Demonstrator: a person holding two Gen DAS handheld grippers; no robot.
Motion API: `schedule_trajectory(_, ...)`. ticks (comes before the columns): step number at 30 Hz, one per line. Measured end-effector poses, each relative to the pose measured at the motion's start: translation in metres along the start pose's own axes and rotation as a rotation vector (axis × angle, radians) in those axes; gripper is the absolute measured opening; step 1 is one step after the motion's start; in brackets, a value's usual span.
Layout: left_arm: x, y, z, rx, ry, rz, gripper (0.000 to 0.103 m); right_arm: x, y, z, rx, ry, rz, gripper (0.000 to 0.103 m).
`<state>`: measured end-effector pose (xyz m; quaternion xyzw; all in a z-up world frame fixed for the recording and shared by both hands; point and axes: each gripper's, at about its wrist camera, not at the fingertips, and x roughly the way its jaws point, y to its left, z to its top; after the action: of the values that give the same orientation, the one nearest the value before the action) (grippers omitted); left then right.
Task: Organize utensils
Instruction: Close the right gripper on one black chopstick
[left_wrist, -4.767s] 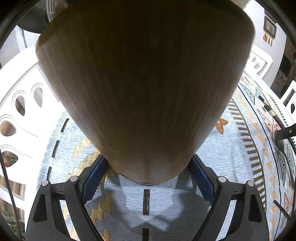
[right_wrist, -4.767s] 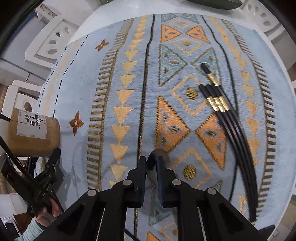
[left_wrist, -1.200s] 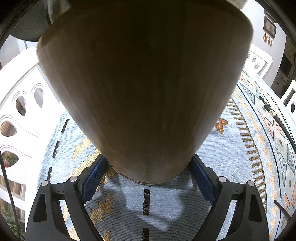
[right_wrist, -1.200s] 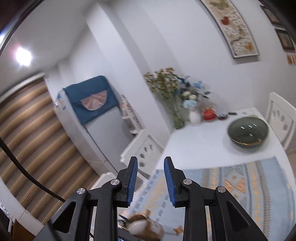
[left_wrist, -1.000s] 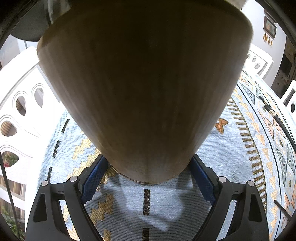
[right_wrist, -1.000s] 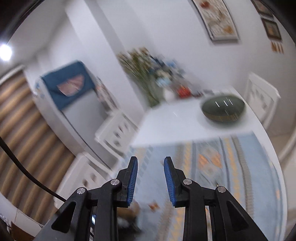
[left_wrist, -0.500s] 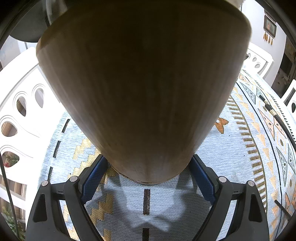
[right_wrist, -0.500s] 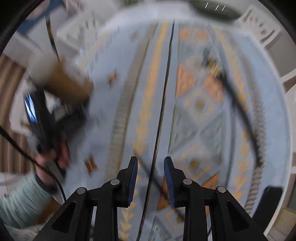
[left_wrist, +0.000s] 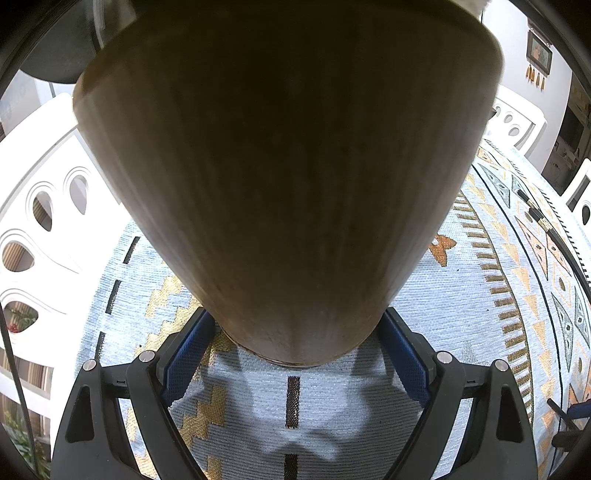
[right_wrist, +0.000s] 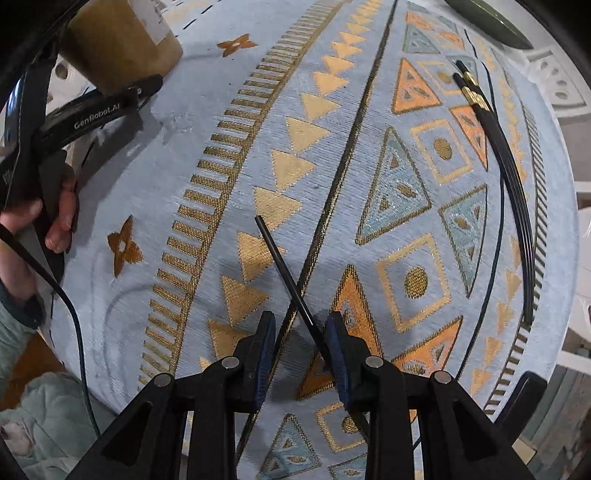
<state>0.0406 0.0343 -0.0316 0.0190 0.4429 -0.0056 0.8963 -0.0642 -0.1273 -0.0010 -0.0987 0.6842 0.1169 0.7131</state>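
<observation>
Gripping a tall wooden utensil holder (left_wrist: 288, 177) low on its sides, the left tongs (left_wrist: 295, 354) are pressing their blue pads (left_wrist: 186, 354) against the cylinder's base, which is standing on a pale blue woven cloth (left_wrist: 461, 314) covering the tabletop. Seen from the right wrist view, the same holder (right_wrist: 118, 40) is sitting at the cloth's far left corner, tan-brown with a white label, and a person's hand (right_wrist: 55, 210) is grasping the left tool's black handle beside it. The right tongs (right_wrist: 301, 347) are hanging over the patterned middle of the cloth (right_wrist: 207, 147) with their jaws partly apart, and a single thin black chopstick (right_wrist: 284, 273) is lying slanted on the fabric, its near end passing between the pads close to the right-hand one; whether that pad is touching it I cannot tell, and the other pad is standing clear. Well apart, along the cloth's right edge, a bundle of glossy black chopsticks (right_wrist: 513, 192) with gold bands near their far ends is lying together, bent into a curve by the lens. A dark green bowl (right_wrist: 491, 22) is showing at the top edge.
</observation>
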Motion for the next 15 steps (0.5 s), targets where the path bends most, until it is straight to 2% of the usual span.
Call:
schedule_trajectory(1, 0.000, 0.000, 0.000, 0.000, 0.000, 0.000, 0.090, 0.002, 0.002, 0.000, -0.005, 0.002, -0.002, 0.027)
schedule_trajectory(2, 0.000, 0.000, 0.000, 0.000, 0.000, 0.000, 0.090, 0.003, 0.002, 0.000, -0.009, -0.001, -0.001, 0.022)
schedule_trajectory(3, 0.000, 0.000, 0.000, 0.000, 0.000, 0.000, 0.090, 0.002, 0.002, -0.001, -0.010, -0.014, 0.002, 0.012)
schedule_trajectory(15, 0.000, 0.000, 0.000, 0.000, 0.000, 0.000, 0.090, -0.005, -0.003, 0.009, 0.018, -0.045, 0.000, 0.009)
